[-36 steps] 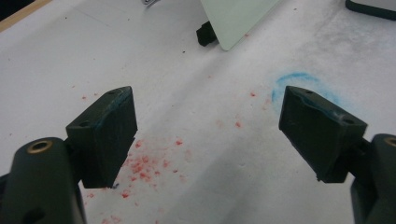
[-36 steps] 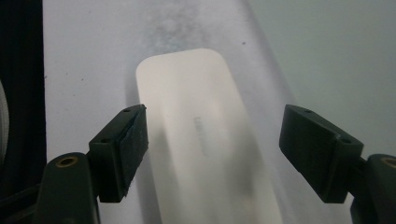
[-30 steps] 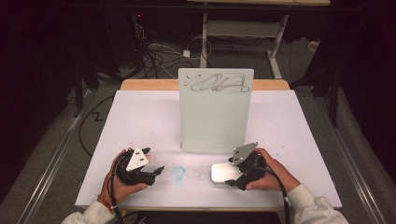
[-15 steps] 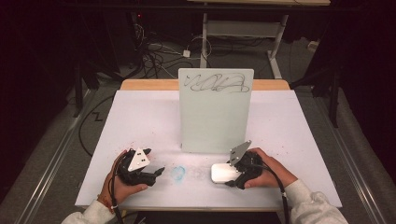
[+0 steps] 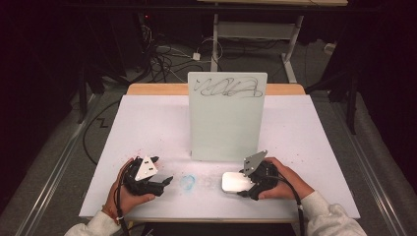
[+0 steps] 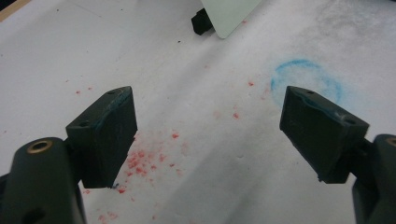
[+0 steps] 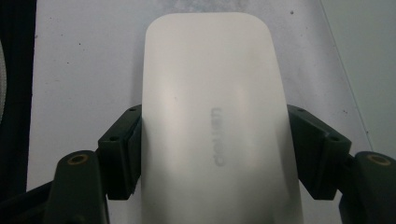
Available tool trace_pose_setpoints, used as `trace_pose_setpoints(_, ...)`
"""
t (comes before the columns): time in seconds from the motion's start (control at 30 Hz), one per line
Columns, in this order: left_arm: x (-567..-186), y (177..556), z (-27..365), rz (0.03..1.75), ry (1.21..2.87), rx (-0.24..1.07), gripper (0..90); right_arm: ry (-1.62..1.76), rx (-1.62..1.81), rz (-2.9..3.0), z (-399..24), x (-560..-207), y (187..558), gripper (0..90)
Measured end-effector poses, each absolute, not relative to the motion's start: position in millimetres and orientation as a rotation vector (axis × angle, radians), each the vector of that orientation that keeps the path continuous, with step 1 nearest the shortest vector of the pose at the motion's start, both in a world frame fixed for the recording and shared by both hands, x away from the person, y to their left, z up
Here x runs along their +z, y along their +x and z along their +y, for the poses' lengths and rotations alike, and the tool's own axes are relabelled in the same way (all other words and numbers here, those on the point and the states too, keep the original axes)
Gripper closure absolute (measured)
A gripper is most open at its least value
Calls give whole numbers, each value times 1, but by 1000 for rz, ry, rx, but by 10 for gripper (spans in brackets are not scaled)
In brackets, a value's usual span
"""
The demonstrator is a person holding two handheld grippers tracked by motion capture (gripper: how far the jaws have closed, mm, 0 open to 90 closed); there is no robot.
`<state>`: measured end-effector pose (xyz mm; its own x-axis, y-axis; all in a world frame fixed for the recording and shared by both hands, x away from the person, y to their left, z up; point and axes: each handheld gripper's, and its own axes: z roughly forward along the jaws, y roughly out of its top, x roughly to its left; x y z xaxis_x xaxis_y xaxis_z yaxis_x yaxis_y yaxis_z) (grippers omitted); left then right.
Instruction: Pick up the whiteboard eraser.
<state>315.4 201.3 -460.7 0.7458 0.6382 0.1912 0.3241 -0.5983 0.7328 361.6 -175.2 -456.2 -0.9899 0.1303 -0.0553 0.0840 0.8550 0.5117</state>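
Eraser: a white, rounded-corner block (image 5: 235,181) lies flat on the surface, near its front edge and right of centre; faint grey lettering shows on its top in the right gripper view (image 7: 212,116).
Right gripper: my right gripper (image 5: 246,184) is closed on the eraser, one black jaw against each long side; in the right gripper view both jaws touch its flanks (image 7: 212,154). My right hand (image 5: 282,179) wraps the body from behind, and a grey three-cornered plate sits on top.
Left gripper: my left gripper (image 5: 164,181) rests low at the front left of the surface, jaws spread wide and holding nothing; in the left gripper view (image 6: 205,130) bare surface shows between them. My left hand (image 5: 125,189) holds the body.
Whiteboard: a pale board (image 5: 227,115) stands upright behind the eraser, at mid-surface, with a dark scribble along its top. Its lower corner and a black foot show in the left gripper view (image 6: 229,16).
Surface: white sheet (image 5: 147,128) over a wooden top; a smudged blue ring (image 5: 188,182) lies between the two grippers, apart from the eraser. In the left gripper view the ring (image 6: 306,84) sits just beyond the right-hand jaw, and red specks (image 6: 149,158) are scattered near the other jaw.
Cables: a cable trails from each gripper toward the front edge.
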Motion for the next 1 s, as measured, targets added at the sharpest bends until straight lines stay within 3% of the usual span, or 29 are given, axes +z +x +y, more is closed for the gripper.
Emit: trace_pose_setpoints(1.0,-460,317,203,730,2220,580,183,226,905,2767,-182,-436,354,307)
